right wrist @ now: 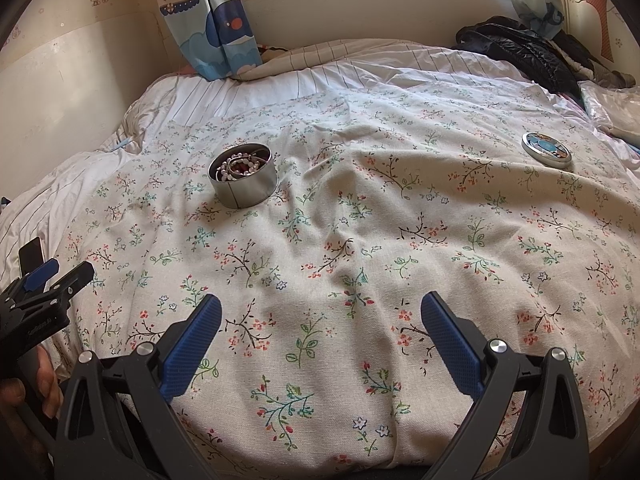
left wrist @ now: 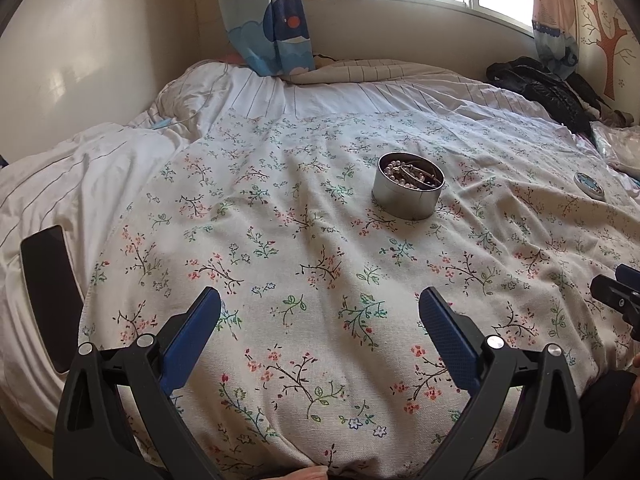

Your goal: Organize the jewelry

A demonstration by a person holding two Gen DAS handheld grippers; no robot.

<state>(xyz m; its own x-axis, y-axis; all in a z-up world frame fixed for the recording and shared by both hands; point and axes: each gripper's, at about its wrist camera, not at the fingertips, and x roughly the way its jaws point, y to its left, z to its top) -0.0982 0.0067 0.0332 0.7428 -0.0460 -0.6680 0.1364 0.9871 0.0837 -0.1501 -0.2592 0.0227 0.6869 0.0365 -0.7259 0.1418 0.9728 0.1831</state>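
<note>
On the bed: we see a flowered cloth (left wrist: 320, 240) spread over a white striped quilt (left wrist: 100, 168), and everything we work with lies on it.
Tin: we find a round metal tin (left wrist: 408, 185) standing upright and uncovered on the cloth, ahead of our left gripper and a little to its right; in the right wrist view the tin (right wrist: 243, 179) sits ahead and to the left.
Jewelry: we see a heap of pearl beads (left wrist: 404, 176) and darker pieces inside the tin; from the right, white and reddish beads (right wrist: 240, 168) show within its rim.
Lid: we spot a flat round lid (right wrist: 546, 154) with a blue patterned top lying on the cloth, well apart from the tin, toward the right side of the bed.
Left gripper: our left gripper (left wrist: 320, 302) hovers above the cloth with its blue fingers spread wide and nothing between them.
Right gripper: our right gripper (right wrist: 321, 307) likewise stands wide apart, holding nothing.
Phone: we see a dark phone (left wrist: 48, 296) lying on the quilt at the left edge.
Far side: we see a whale-print curtain (left wrist: 272, 28) under a window and a black jacket (right wrist: 520, 52) at the far right corner.
</note>
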